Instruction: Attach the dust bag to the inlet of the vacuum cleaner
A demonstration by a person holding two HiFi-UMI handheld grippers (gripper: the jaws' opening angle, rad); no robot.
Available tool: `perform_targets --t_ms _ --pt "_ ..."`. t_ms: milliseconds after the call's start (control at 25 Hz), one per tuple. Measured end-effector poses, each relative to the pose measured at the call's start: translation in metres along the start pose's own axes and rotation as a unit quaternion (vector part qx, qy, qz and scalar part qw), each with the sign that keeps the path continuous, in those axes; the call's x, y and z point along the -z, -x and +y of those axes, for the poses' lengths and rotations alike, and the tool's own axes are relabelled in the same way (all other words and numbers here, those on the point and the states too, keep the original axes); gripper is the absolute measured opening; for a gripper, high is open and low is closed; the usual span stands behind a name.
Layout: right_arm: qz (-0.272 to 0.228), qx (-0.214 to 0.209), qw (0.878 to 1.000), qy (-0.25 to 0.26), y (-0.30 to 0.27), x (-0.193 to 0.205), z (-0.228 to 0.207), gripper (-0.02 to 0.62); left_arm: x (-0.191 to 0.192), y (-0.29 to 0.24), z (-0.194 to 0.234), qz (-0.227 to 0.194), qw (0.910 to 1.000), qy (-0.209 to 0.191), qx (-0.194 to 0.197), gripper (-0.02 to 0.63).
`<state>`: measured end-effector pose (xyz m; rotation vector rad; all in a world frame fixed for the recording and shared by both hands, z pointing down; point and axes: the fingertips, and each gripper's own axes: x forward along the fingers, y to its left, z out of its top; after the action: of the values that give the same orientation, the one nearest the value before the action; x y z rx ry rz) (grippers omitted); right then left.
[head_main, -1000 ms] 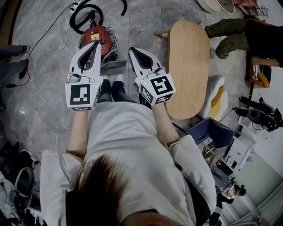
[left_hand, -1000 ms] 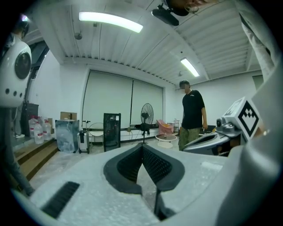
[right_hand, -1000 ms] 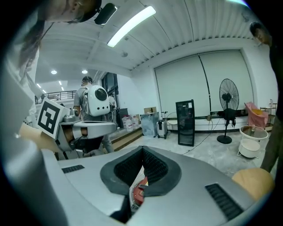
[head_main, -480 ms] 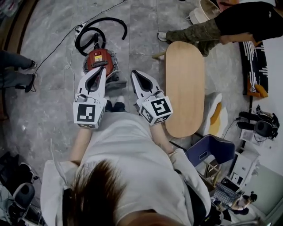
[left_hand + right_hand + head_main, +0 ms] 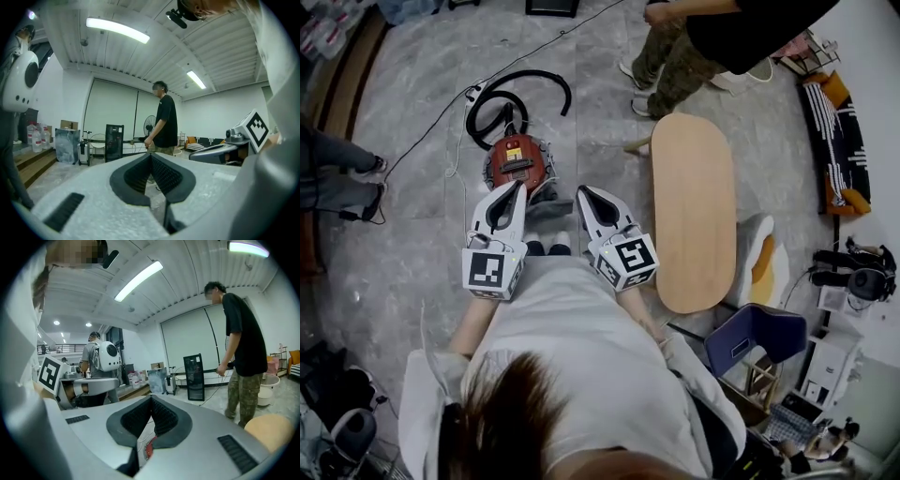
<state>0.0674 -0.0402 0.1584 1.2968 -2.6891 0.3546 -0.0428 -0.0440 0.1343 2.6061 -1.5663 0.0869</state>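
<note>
The red canister vacuum cleaner (image 5: 517, 161) stands on the grey stone floor, its black hose (image 5: 514, 92) coiled behind it. A grey part (image 5: 547, 192) lies at its near side; I cannot tell what it is. No dust bag is recognisable. My left gripper (image 5: 517, 187) is shut and empty, held level in front of my body just short of the vacuum. My right gripper (image 5: 582, 194) is shut and empty beside it, to the vacuum's right. In the left gripper view the left gripper (image 5: 151, 154) shows its pads pressed together. The right gripper (image 5: 151, 397) looks the same, with the vacuum (image 5: 149, 449) red below it.
An oval wooden table (image 5: 694, 211) stands to the right. A person in black (image 5: 712, 37) stands beyond it. Another person's legs (image 5: 337, 183) are at the left. A cable (image 5: 441, 112) runs across the floor. A blue chair (image 5: 755, 339) and gear sit at the lower right.
The head view has pulled back, so the vacuum and grippers look smaller and more floor shows. Both grippers stayed shut and side by side. The person in black walked left along the top.
</note>
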Motion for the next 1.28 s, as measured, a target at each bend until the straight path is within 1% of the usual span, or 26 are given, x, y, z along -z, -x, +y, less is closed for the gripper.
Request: perform_targets --t_ms 120,280,400,520,680,760,920,1120,1280 --pt "-0.002 0.007 1.000 -0.005 -0.001 0.001 -0.004 0.002 0.003 0.001 0.004 -0.001 0.9999 0.011 -0.012 0.017" --pt "-0.006 0.010 1.000 -0.003 -0.001 -0.002 -0.005 0.002 0.003 0.003 0.001 -0.003 1.0000 0.002 -0.006 0.017" --pt "-0.004 0.009 1.000 -0.002 -0.006 -0.002 -0.003 0.002 0.004 0.002 0.005 -0.004 0.9999 0.005 -0.009 0.017" --pt "-0.002 0.005 1.000 -0.001 -0.012 -0.003 -0.003 0.002 0.004 -0.001 0.012 -0.001 0.9999 0.006 -0.009 0.017" --pt "-0.001 -0.015 1.000 0.013 -0.013 -0.014 -0.004 0.002 -0.003 -0.006 0.011 -0.002 0.9999 0.009 -0.005 0.017" --pt "-0.005 -0.020 1.000 0.019 -0.015 -0.017 -0.006 0.002 -0.004 -0.007 0.010 -0.005 1.0000 0.002 0.002 0.017" --pt "-0.005 -0.014 1.000 0.017 -0.013 -0.018 -0.010 0.002 -0.003 -0.002 0.004 -0.004 0.9999 -0.011 0.007 0.017" --pt "0.004 -0.013 1.000 0.012 -0.024 -0.014 -0.010 0.002 0.004 0.002 0.016 0.007 1.0000 0.000 -0.001 0.017" --pt "0.006 -0.017 1.000 0.013 -0.031 -0.016 -0.011 0.002 0.002 -0.001 0.023 0.010 0.9999 0.000 -0.006 0.017"
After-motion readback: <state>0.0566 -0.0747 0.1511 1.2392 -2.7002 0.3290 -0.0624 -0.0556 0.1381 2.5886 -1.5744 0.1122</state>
